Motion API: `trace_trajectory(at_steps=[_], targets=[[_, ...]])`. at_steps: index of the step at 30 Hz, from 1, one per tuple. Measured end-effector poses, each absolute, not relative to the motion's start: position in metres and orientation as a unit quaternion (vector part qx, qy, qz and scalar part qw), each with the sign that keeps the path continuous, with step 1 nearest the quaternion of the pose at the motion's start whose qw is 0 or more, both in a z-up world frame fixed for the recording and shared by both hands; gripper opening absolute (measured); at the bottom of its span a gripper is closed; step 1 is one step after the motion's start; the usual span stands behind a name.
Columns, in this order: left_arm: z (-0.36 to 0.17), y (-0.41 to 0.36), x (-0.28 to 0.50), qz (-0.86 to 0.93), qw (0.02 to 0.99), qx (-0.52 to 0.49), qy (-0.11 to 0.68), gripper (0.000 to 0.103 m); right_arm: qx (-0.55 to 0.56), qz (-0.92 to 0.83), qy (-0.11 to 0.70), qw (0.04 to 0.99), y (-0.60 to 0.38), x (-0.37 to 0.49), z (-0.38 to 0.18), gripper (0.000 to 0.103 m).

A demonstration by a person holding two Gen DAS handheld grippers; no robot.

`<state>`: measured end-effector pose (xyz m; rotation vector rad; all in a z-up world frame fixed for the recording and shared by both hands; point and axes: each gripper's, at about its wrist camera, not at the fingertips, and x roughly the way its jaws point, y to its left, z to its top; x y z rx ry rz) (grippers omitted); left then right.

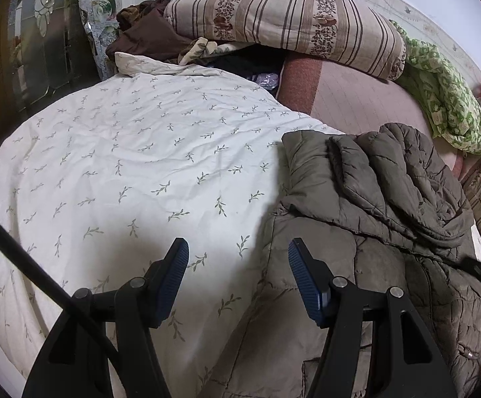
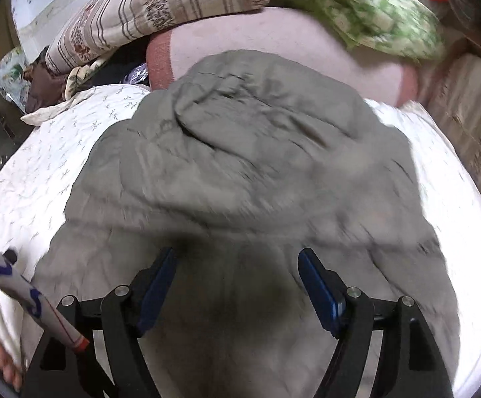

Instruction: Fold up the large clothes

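At the upper left of the left wrist view a dark brown cloth (image 1: 147, 33) is lying beside a striped floral pillow (image 1: 287, 20). The left gripper (image 1: 239, 277) is hanging wide apart over the white leaf-print sheet (image 1: 124, 152), holding nothing. The olive-grey quilted puffer jacket (image 1: 386, 205) is lying bunched at the lower right. The right gripper (image 2: 237, 285) is hovering wide apart above that jacket (image 2: 247, 152), with a green patterned blanket (image 2: 373, 10) at the upper right.

Both wrist views look down, close, sharing jacket (image 1: 373, 205) and sheet (image 1: 124, 152)
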<state>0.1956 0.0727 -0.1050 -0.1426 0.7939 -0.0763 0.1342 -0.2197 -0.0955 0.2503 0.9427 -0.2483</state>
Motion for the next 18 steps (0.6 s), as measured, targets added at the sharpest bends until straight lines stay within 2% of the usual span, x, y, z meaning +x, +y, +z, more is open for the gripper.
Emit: trace_trajectory(at_steps=[8,18], targets=[[-0.096,0.069,0.171,-0.031,0.925,-0.072,0.371,0.062,0.196,-0.152,0.433,0.867,-0.264,0.019,-0.077,0.080],[-0.034,0.113,0.078,-0.036,0.941,-0.064,0.329,0.062,0.234,-0.229,0.382,0.864,-0.336,-0.114,-0.038,0.081]])
